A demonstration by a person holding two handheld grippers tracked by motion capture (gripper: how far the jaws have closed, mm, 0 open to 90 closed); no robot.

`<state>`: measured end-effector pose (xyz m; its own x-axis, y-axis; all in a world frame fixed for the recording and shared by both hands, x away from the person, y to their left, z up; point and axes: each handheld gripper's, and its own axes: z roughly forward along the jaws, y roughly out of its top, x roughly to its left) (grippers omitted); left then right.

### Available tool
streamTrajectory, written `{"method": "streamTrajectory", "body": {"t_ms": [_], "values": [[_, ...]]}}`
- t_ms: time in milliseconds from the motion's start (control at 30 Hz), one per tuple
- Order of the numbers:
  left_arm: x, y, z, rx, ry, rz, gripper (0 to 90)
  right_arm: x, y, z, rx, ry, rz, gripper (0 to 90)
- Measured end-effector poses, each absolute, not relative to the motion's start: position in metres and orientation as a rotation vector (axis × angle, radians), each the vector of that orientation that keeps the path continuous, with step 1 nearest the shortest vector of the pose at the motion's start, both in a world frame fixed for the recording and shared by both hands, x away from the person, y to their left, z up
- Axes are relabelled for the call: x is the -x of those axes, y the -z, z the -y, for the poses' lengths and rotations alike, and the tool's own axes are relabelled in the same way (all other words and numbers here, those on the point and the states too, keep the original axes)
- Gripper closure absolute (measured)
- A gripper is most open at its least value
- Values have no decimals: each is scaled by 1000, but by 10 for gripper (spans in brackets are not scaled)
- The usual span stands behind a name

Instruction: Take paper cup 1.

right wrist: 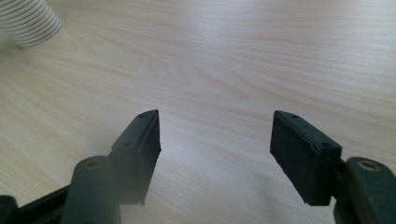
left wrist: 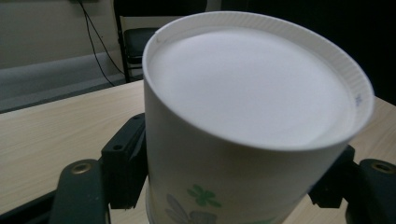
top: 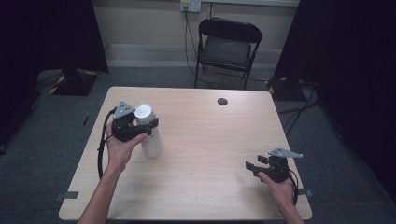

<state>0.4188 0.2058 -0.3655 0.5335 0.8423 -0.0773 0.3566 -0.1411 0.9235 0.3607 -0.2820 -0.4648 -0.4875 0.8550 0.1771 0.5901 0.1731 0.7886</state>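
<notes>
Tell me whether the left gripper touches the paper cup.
Touching: in the left gripper view, both jaws of the left gripper press the sides of the paper cup.

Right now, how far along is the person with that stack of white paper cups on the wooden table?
Done: the left gripper has closed on the top white paper cup with green flower print, upside down, jaws on both sides. In hand: that cup sits on the white stack of cups, seemingly about to be lifted off. Left: setting it down on the light wooden table. The right gripper waits open, holding nothing.

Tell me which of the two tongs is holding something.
The left tongs, shut on the upside-down paper cup; the right tongs gape open over bare table.
</notes>
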Motion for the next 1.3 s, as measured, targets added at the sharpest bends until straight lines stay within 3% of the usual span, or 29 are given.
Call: {"method": "streamTrajectory", "body": {"t_ms": [1300], "values": [[-388, 325, -191, -1695, -607, -932, 289, -356, 461, 275, -1334, -1244, -2174, 343]]}}
